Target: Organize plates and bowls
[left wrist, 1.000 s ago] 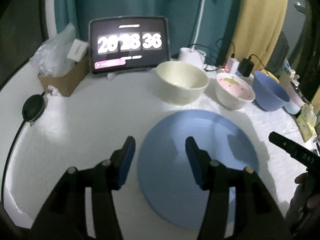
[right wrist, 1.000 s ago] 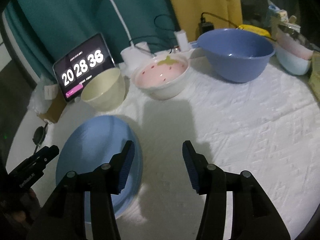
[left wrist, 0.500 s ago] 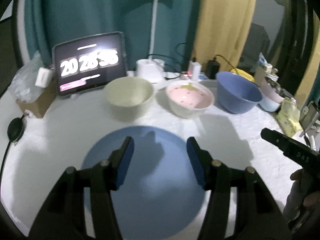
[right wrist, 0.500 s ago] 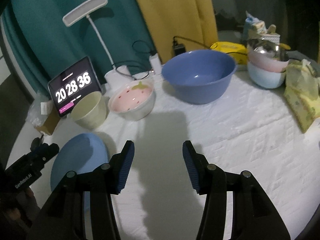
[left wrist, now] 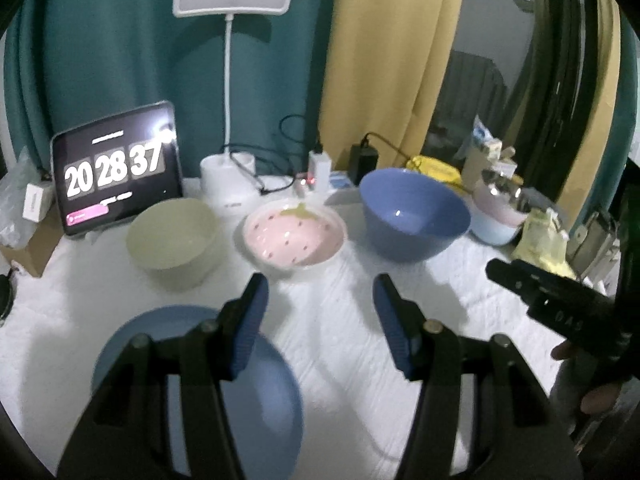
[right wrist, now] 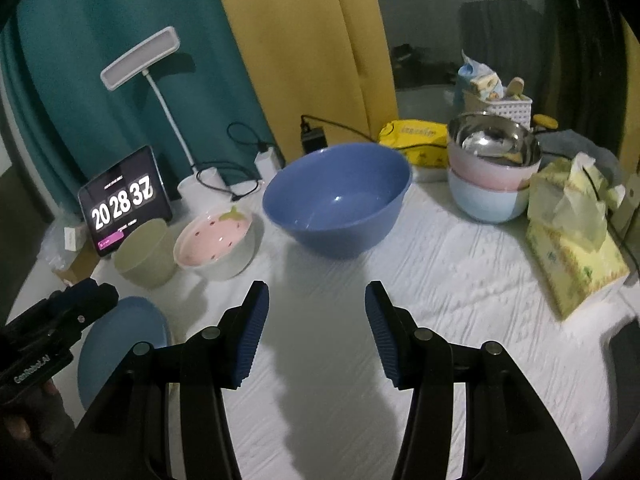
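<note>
A blue plate (left wrist: 256, 400) lies flat on the white table, also seen in the right wrist view (right wrist: 124, 344). Behind it stand a cream bowl (left wrist: 174, 240) (right wrist: 144, 252), a pink strawberry bowl (left wrist: 294, 236) (right wrist: 218, 242) and a large blue bowl (left wrist: 414, 216) (right wrist: 336, 198). My left gripper (left wrist: 318, 320) is open and empty, above the plate's right edge. My right gripper (right wrist: 316, 328) is open and empty over bare tablecloth in front of the large blue bowl.
A stack of pink, pale blue and steel bowls (right wrist: 492, 168) stands at the back right. A tissue pack (right wrist: 576, 240) lies at the right. A tablet clock (left wrist: 116, 168), a desk lamp (left wrist: 230, 176), chargers and cables line the back edge. A cardboard box (left wrist: 28, 240) sits at left.
Both grippers have pulled back and lifted, staying open. The left view swung right off the blue plate toward the bowls. The right view now takes in the large blue bowl and the stack.
</note>
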A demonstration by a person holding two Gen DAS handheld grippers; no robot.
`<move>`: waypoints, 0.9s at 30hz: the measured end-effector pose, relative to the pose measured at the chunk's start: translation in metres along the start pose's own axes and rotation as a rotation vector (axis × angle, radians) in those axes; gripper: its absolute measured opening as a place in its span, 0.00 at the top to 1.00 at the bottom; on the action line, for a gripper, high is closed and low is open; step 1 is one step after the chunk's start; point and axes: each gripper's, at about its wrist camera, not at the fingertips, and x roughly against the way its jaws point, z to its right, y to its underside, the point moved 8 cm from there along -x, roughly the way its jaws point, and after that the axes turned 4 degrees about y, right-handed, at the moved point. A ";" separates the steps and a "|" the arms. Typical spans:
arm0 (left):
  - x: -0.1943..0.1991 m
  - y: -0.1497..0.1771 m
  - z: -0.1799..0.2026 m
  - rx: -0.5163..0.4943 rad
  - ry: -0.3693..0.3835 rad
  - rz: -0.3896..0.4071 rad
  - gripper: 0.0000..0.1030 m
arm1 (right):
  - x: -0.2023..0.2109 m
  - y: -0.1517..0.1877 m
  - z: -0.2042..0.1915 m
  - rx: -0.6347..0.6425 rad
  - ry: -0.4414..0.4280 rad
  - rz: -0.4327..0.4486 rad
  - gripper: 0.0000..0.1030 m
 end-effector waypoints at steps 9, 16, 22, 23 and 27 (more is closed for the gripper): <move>-0.031 -0.024 0.022 -0.017 0.021 0.043 0.45 | -0.022 -0.030 0.022 0.022 0.022 0.021 0.49; -0.070 -0.035 0.040 -0.035 0.028 0.046 0.46 | -0.055 -0.047 0.043 0.020 0.056 0.007 0.49; -0.101 -0.033 0.046 -0.025 0.039 0.005 0.46 | -0.085 -0.049 0.057 -0.001 0.065 -0.016 0.49; -0.105 -0.032 0.047 -0.027 0.041 -0.003 0.46 | -0.090 -0.049 0.059 -0.003 0.067 -0.019 0.49; -0.122 -0.029 0.055 -0.037 0.051 -0.030 0.46 | -0.105 -0.043 0.063 -0.005 0.070 -0.032 0.49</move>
